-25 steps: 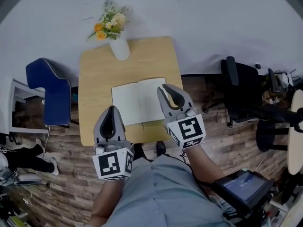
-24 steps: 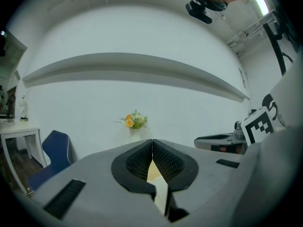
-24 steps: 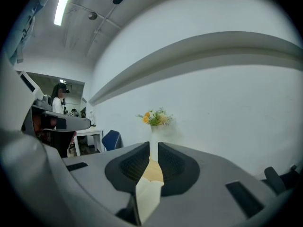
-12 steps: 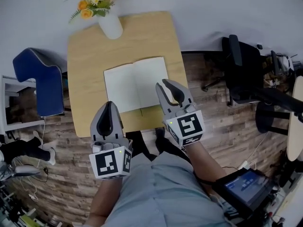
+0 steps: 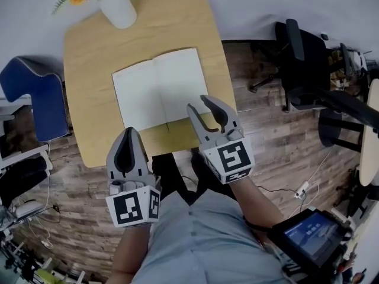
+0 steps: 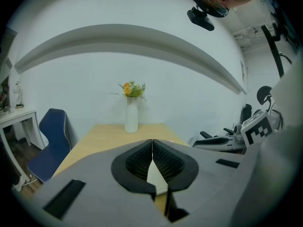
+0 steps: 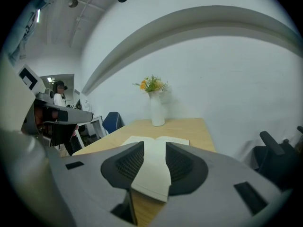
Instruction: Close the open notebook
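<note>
The open notebook lies flat on the wooden table, its white pages up. My right gripper hovers over the notebook's near right corner. Its jaws are opening, with nothing between them. In the right gripper view the notebook shows through the gap of that gripper. My left gripper is shut and empty, just short of the notebook's near left edge over the table's front. In the left gripper view the pads of that gripper meet, and a sliver of the notebook shows below them.
A white vase of flowers stands at the table's far left. A blue chair is left of the table and a black office chair to its right. A tablet screen sits low on the right.
Both grippers have sunk toward the table's near edge. The right jaws, closed before, have parted. The notebook has stayed open and in place.
</note>
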Demonstrator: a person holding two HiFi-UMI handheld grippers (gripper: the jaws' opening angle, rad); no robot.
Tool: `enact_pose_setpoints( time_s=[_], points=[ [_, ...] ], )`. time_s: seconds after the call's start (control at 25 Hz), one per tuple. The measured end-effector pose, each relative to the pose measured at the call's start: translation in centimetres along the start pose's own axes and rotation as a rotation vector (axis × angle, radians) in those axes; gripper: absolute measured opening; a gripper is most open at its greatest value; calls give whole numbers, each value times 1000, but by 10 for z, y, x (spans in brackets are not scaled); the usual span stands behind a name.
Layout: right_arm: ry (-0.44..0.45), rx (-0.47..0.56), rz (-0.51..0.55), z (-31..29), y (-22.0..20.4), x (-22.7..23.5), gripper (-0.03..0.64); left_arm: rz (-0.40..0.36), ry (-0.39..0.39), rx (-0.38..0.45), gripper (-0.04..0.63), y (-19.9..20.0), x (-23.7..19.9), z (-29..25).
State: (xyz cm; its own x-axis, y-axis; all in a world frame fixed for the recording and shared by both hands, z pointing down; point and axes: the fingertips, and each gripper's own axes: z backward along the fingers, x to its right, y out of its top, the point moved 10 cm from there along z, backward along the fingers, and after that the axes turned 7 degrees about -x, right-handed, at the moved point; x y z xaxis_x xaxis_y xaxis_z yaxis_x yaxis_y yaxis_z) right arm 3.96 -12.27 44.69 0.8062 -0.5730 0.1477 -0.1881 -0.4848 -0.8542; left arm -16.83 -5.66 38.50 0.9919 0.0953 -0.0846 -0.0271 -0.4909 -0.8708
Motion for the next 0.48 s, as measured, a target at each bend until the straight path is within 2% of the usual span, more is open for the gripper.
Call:
enact_pose_setpoints(
  time_s=[0.24, 0.48],
  points=[
    [-26, -25, -31, -2, -25, 13, 187, 1, -11, -45, 20, -21, 5, -17],
    [-49, -59, -92, -9, -47, 31, 206, -1, -26, -94, 20, -37, 9, -34]
  ],
)
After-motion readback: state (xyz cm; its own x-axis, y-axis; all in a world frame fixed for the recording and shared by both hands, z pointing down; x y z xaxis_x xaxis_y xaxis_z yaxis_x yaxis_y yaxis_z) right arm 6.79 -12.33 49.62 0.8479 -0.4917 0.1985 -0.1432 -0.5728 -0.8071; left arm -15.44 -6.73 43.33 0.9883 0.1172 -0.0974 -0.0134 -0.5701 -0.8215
